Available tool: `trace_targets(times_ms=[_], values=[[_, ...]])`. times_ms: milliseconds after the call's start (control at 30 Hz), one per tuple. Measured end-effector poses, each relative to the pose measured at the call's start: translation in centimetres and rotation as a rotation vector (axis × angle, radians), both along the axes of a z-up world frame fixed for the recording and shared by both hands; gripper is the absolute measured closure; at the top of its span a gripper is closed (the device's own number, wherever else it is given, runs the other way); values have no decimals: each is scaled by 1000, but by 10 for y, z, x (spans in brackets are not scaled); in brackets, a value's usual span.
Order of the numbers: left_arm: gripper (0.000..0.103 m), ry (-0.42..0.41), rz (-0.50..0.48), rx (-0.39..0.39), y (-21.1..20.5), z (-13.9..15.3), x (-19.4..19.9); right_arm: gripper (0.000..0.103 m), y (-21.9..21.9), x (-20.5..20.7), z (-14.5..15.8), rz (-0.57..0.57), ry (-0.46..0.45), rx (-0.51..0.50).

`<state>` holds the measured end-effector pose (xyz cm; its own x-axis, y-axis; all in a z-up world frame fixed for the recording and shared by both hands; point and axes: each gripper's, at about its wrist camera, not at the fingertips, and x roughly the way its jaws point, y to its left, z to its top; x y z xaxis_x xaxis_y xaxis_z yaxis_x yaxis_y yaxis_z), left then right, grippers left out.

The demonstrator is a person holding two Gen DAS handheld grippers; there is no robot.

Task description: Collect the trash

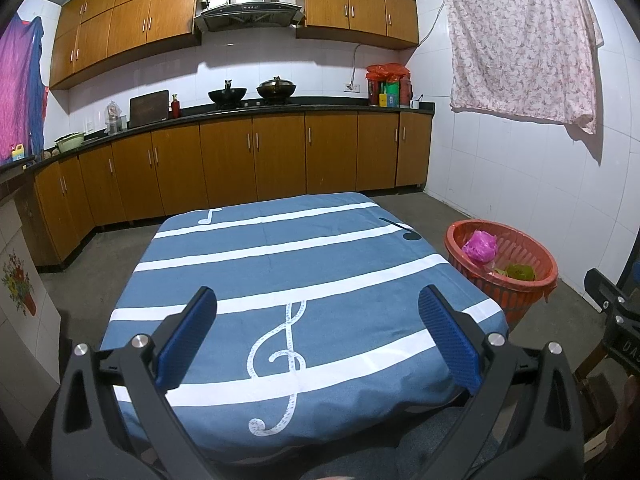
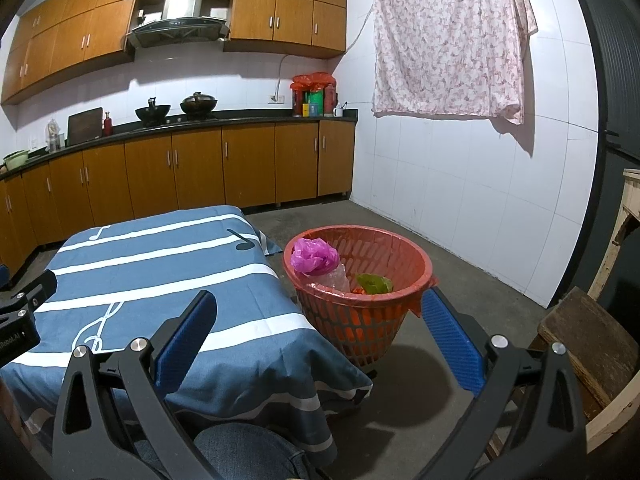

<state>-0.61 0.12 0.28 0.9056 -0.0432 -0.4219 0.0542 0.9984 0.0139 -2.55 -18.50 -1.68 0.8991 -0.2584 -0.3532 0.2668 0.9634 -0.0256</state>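
- Table (image 1: 280,264) filled the middle of my left view, covered by a blue cloth (image 2: 160,264) with white stripes and music notes, its top bare where I could see it.
- Cabinets (image 1: 224,160) in orange-brown wood ran along the far wall under a dark counter, with two woks (image 1: 276,88) on the stove.
- A pink floral sheet (image 2: 448,40) hung on the white tiled wall to the right.
- A red plastic basket (image 2: 416,268) stood on the concrete floor just beside the table's right edge, upright.
- My left gripper (image 1: 318,340) hovered over the near end of the table, its blue-padded jaws spread wide with nothing between them.
- My right gripper (image 2: 318,340) pointed towards the basket, jaws likewise wide apart and empty; the right pad overlapped the basket's near rim in my view, though I could not tell whether they touched.
- The trash lay inside the basket: a crumpled pink plastic bag (image 2: 314,256) against the left wall, a clear wrapper (image 2: 334,278) just below it, and a green scrap (image 2: 374,283) near the middle.
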Motion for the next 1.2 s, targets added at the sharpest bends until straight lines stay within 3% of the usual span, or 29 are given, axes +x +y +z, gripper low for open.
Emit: trace_targets(times_ms=[1200], values=[[4,2,2,-3,-2,0,0,2,-1,0,0,0,2,1]])
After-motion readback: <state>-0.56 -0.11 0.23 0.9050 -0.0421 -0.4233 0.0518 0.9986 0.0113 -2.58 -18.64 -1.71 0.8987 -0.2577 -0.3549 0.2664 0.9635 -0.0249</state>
